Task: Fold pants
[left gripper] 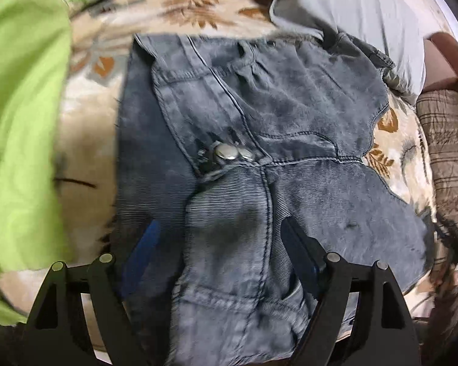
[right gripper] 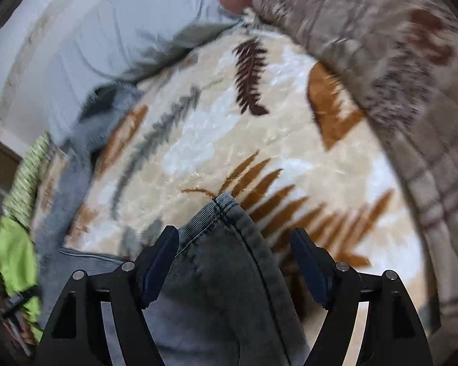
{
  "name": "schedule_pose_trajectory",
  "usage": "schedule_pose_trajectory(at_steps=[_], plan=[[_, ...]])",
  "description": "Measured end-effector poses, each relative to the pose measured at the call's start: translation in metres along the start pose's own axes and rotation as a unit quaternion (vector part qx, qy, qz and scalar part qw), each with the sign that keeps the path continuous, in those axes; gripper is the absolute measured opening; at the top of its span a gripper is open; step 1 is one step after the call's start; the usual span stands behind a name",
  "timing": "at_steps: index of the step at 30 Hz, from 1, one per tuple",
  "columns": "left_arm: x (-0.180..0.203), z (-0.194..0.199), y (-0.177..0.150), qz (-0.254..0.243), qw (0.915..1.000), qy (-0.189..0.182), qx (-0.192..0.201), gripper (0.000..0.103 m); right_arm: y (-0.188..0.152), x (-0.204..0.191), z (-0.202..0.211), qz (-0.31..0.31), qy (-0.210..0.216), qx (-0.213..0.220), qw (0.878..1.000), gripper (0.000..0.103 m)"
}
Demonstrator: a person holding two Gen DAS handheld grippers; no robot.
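My left tongs (left gripper: pixel 219 244) and right tongs (right gripper: pixel 234 253) both gape open around grey jeans (left gripper: pixel 259 116); green cloth (left gripper: pixel 21 122) lies at nine o'clock.

Left gripper (left gripper: pixel 219 244) open astride pants (left gripper: pixel 259 116) on blanket (left gripper: pixel 85 140).

Both left tongs (left gripper: pixel 221 244) and right tongs (right gripper: pixel 235 253) gape wide, fingers spread apart.

Black tool (left gripper: pixel 219 244), seemingly blue pads (left gripper: pixel 148 238)
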State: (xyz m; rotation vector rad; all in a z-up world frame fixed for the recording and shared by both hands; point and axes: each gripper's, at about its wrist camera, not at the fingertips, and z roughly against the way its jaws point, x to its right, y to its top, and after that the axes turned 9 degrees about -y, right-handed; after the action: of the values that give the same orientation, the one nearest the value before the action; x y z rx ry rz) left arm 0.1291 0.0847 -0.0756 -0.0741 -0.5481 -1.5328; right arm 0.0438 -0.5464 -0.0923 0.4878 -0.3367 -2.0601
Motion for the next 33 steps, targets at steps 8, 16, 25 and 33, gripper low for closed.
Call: schedule_pose_trajectory(at_steps=[8, 16, 25, 33], plan=[[0.02, -0.005, -0.005, -0.019, 0.9995, -0.026, -0.005, 0.044, 0.011, -0.029, 0.011, 0.082, -0.047, 0.053, 0.994, 0.003], [0.027, -0.025, -0.002, -0.031, 0.9982, 0.049, -0.012, 0.044, 0.026, 0.001, -0.018, 0.022, -0.092, 0.027, 0.995, 0.0], [0.025, -0.012, -0.011, -0.023, 0.9997, -0.003, -0.011, 0.062, 0.015, 0.018, -0.004, -0.033, -0.007, 0.002, 0.999, 0.064], [0.033, -0.01, -0.013, -0.02, 0.9997, -0.007, -0.012, 0.064, 0.013, -0.002, -0.007, -0.022, 0.051, 0.009, 0.998, 0.051]])
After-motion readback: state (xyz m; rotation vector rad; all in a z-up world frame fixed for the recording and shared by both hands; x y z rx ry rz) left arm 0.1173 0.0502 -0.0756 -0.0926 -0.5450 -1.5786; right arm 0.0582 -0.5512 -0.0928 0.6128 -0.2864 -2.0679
